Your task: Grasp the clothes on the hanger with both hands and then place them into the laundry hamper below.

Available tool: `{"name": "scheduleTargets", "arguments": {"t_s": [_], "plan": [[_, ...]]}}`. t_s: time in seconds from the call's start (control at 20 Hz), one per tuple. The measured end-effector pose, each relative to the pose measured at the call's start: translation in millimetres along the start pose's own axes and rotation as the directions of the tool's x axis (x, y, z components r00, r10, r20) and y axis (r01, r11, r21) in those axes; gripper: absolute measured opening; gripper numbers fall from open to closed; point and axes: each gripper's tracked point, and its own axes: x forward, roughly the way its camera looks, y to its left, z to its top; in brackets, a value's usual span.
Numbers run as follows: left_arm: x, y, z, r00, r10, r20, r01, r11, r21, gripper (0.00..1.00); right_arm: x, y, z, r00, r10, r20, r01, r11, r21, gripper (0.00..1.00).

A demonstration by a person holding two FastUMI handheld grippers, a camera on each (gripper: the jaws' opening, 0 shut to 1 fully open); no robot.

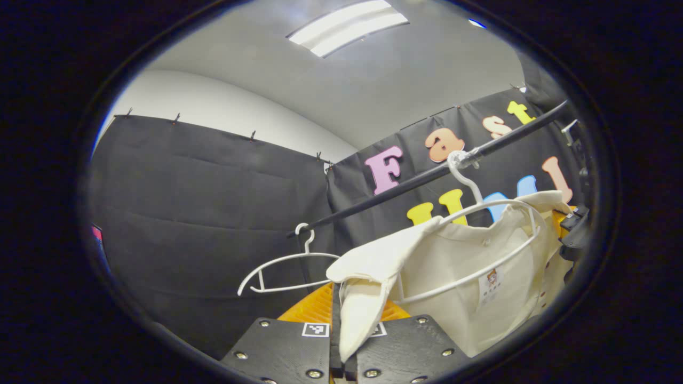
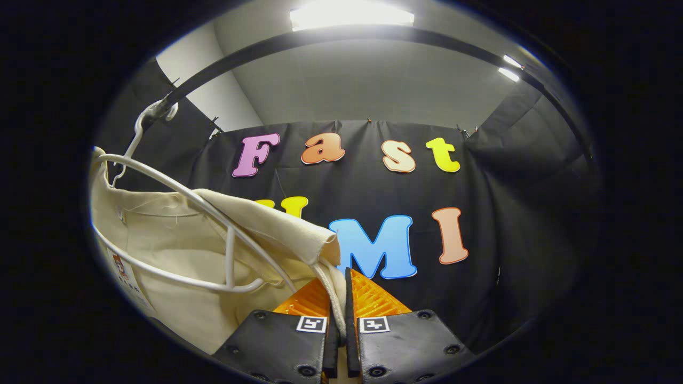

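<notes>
Black cloth walls close the booth on the far side and the left, under a grey ceiling with strip lights. A dark rail [image 1: 427, 173] crosses overhead and carries two white hangers.

The cream garment [image 1: 469, 277] hangs on the right-hand hanger [image 1: 483, 234], its neck looped over the wire. Both grasps look made. In the left gripper view, the left gripper [image 1: 341, 325] has its orange fingers pressed together on a shoulder fold of the cloth, which droops down between them. In the right gripper view, the right gripper [image 2: 341, 304] pinches the other shoulder's edge, with a strip of cloth running into the narrow gap between its fingers.

So I judge the first half of the task done: the garment is held at both ends. What is left is to free it from the hanger and lower it into the hamper, which lies somewhere below.

The hanger itself stands in the way: its wire frame sits inside the neck opening and its hook [image 2: 140, 125] is over the rail, so a straight downward pull may drag the hanger along. Farther left on the rail hangs an empty hanger [image 1: 288, 269], well apart from the garment.
</notes>
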Motion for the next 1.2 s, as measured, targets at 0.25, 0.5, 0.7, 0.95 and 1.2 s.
{"name": "scheduleTargets", "arguments": {"t_s": [0.25,0.5,0.7,0.95,1.2], "plan": [[28,16,14,0.999,-0.037,0.022,0.038,0.999,-0.025,0.01,31,4,-8,0.999,0.024,-0.036,-0.022,0.999,0.048,0.06],[50,14,-20,0.994,-0.101,-0.047,0.098,0.993,-0.064,0.01,42,23,-53,0.978,0.132,-0.162,-0.119,0.989,0.085,0.08],[51,16,-57,0.99,-0.097,-0.098,0.089,0.992,-0.084,0.02,29,33,-83,0.961,0.163,-0.221,-0.151,0.986,0.071,0.08],[47,27,-95,0.984,-0.085,-0.156,0.069,0.992,-0.108,0.01,3,49,-111,0.94,0.208,-0.269,-0.2,0.978,0.056,0.08],[21,37,-124,0.976,-0.093,-0.195,0.074,0.992,-0.102,0.02,-37,60,-112,0.933,0.244,-0.265,-0.238,0.97,0.056,0.08]]}}
